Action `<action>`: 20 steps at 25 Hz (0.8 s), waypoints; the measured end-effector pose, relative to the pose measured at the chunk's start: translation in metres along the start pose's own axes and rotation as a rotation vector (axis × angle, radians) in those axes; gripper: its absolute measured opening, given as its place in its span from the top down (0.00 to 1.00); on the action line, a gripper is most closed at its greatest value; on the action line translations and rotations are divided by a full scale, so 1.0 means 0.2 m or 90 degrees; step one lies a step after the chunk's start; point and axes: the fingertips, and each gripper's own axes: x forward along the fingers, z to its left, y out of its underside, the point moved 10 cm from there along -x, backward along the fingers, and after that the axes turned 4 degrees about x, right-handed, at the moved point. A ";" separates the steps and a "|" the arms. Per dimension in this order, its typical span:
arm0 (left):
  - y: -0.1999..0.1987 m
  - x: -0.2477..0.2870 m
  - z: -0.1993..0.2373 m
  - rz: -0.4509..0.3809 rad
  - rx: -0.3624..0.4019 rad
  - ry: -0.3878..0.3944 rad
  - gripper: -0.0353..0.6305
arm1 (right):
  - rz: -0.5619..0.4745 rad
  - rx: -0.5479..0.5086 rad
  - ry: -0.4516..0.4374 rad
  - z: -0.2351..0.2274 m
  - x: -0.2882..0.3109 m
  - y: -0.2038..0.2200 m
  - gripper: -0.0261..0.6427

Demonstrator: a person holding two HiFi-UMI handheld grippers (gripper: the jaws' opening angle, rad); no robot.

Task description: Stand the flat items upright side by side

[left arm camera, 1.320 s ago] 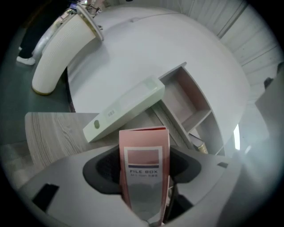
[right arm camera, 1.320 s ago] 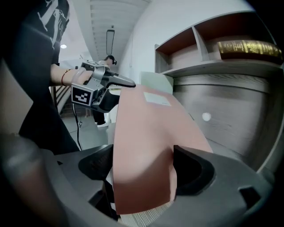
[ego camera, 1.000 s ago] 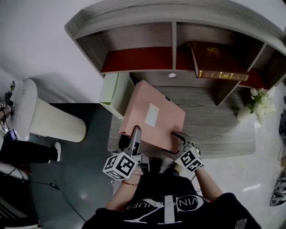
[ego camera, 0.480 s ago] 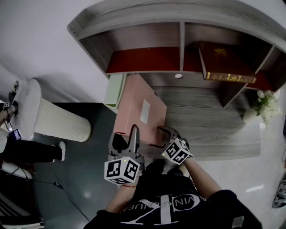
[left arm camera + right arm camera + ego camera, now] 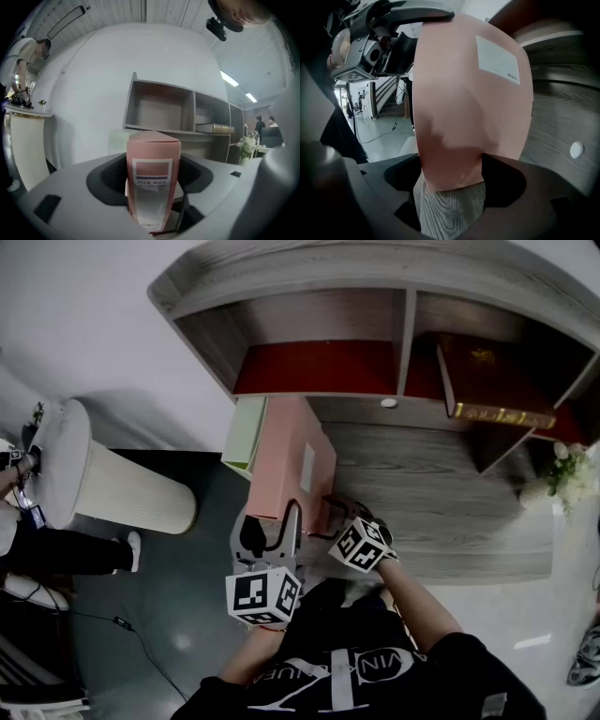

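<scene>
Found the pink file box (image 5: 292, 460) up on its long edge at the left end of the desk (image 5: 441, 493) — spine (printed "FILE BOX") toward the near side, white label on its right face. Found the pale green box (image 5: 246, 430) upright just beside it, on its left.

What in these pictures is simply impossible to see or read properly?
Pale green box: head view, mostly hidden behind the pink file box.
Small print under FILE BOX on its spine: left gripper view, too small and blurred.
Book title: head view, gold lettering too small.
Flowers: head view, cut off by the right edge.
Shelf: right gripper view, nearly all blocked by the pink file box.
</scene>
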 end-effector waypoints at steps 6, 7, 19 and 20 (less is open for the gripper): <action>0.01 0.09 0.03 0.006 0.041 0.007 0.51 | 0.025 -0.035 -0.006 -0.08 0.12 -0.05 0.35; 0.01 0.11 0.03 0.006 0.049 0.011 0.51 | 0.025 -0.034 -0.007 -0.10 0.14 -0.06 0.35; 0.09 0.15 0.10 0.044 0.028 0.033 0.51 | 0.010 0.003 0.015 -0.29 0.21 -0.10 0.38; 0.10 0.16 0.11 0.045 0.026 0.032 0.51 | 0.010 0.003 0.015 -0.30 0.21 -0.10 0.38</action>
